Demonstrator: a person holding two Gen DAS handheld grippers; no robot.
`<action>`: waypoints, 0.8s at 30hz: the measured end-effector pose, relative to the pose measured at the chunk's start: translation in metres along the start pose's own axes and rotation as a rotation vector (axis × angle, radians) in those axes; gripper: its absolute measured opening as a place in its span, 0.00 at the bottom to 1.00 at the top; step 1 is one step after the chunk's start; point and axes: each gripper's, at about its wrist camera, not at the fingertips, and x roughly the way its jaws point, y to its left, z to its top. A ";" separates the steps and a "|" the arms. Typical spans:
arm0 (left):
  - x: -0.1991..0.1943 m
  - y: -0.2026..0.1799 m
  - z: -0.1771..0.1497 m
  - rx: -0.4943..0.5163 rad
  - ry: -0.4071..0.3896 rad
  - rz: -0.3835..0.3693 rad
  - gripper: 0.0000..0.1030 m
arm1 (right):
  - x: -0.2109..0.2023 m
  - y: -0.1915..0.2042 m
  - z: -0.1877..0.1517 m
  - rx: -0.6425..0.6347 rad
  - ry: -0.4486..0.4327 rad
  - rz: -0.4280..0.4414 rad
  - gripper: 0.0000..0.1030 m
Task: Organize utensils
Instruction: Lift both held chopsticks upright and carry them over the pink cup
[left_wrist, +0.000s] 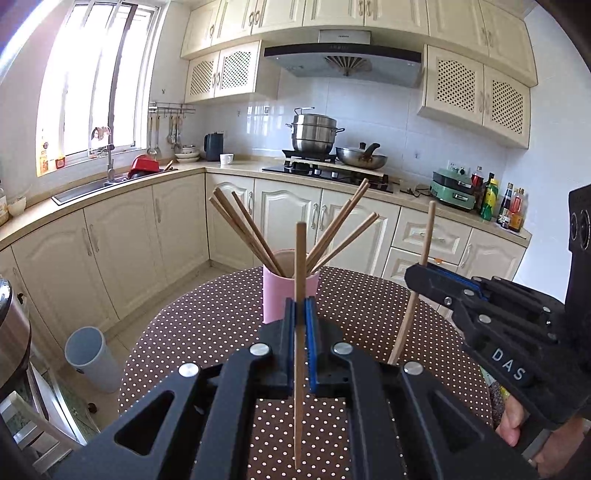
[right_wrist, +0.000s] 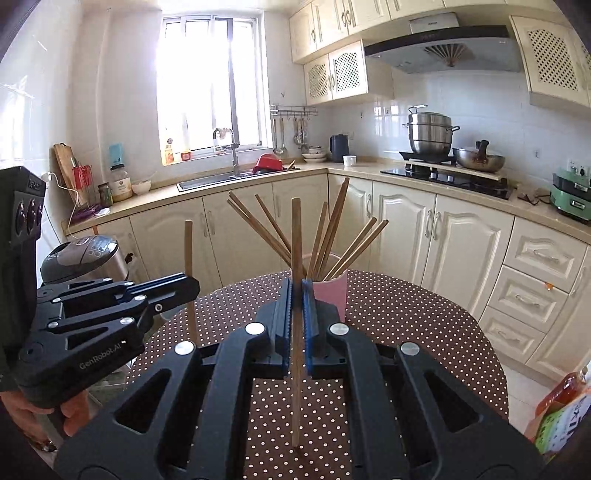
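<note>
Left gripper (left_wrist: 300, 321): fingers pinch one upright chopstick (left_wrist: 300, 258) just before the pink cup (left_wrist: 275, 295) on the counter (left_wrist: 207, 321). Right gripper (right_wrist: 296, 314): fingers pinch a second chopstick (right_wrist: 296, 240). Step: loading the cup. Next: lift tips over the rim, drop in.

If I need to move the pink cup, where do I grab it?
Take the pink cup low on its bare wall, coming in level from the side. Chopsticks fan out over the rim, so a top approach would hit them. Both tongs hold a chopstick now; free one first.
</note>
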 end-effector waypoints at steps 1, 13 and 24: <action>0.000 0.002 -0.001 0.000 -0.002 0.003 0.06 | 0.000 0.000 -0.001 -0.004 -0.006 -0.005 0.06; -0.002 0.006 0.013 -0.012 -0.048 -0.024 0.06 | -0.006 -0.006 0.002 0.023 -0.047 0.005 0.06; 0.009 0.002 0.053 0.009 -0.142 -0.003 0.06 | -0.005 -0.030 0.028 0.055 -0.120 -0.030 0.06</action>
